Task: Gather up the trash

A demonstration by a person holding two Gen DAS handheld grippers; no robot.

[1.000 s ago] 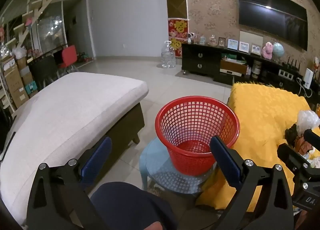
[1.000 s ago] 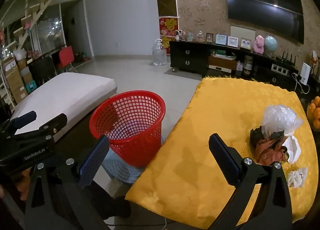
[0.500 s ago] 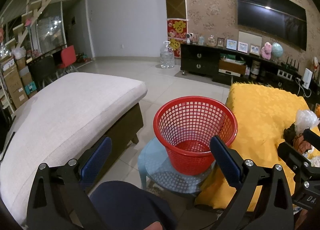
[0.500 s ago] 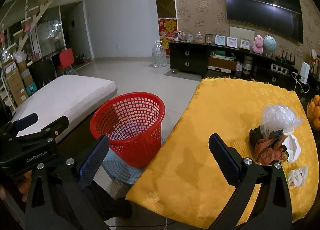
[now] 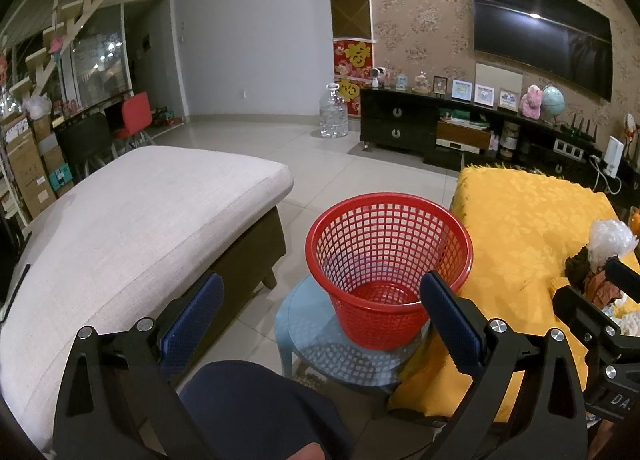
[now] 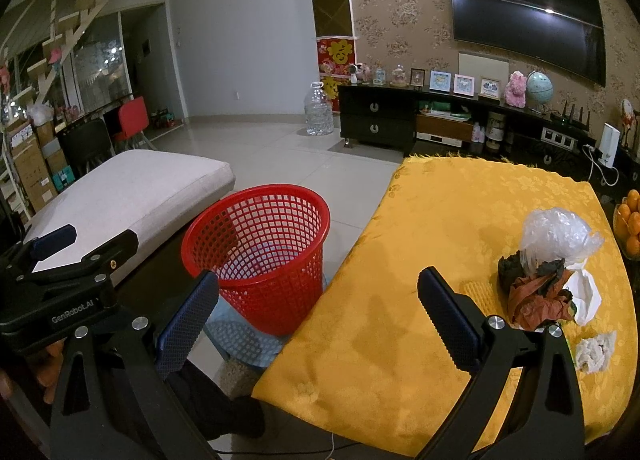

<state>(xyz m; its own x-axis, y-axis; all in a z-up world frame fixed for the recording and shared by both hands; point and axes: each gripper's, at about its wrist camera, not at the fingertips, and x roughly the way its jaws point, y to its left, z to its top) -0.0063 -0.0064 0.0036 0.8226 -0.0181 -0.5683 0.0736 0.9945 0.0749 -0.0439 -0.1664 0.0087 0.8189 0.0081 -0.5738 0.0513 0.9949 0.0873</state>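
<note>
A red mesh basket [image 5: 386,260] [image 6: 260,252] stands empty on a low blue stool [image 5: 316,340], left of a table under a yellow cloth [image 6: 460,228]. On the cloth's right side lies trash: a clear plastic bag [image 6: 558,232], dark and rust-brown crumpled paper [image 6: 536,296], a white tissue [image 6: 586,296] and a small crumpled white wad [image 6: 596,346]. My left gripper [image 5: 320,316] is open, held short of the basket. My right gripper [image 6: 316,308] is open over the cloth's left edge, left of the trash.
A grey cushioned bench [image 5: 132,220] sits left of the basket. A dark-clothed knee [image 5: 248,408] is below the left gripper. Oranges [image 6: 630,224] rest at the table's right edge. A black TV cabinet [image 6: 440,124] and a water jug [image 6: 318,110] stand across the tiled floor.
Both views have shifted slightly: the basket has slid a little left in the left wrist view and right in the right wrist view. Both grippers stay open and empty.
</note>
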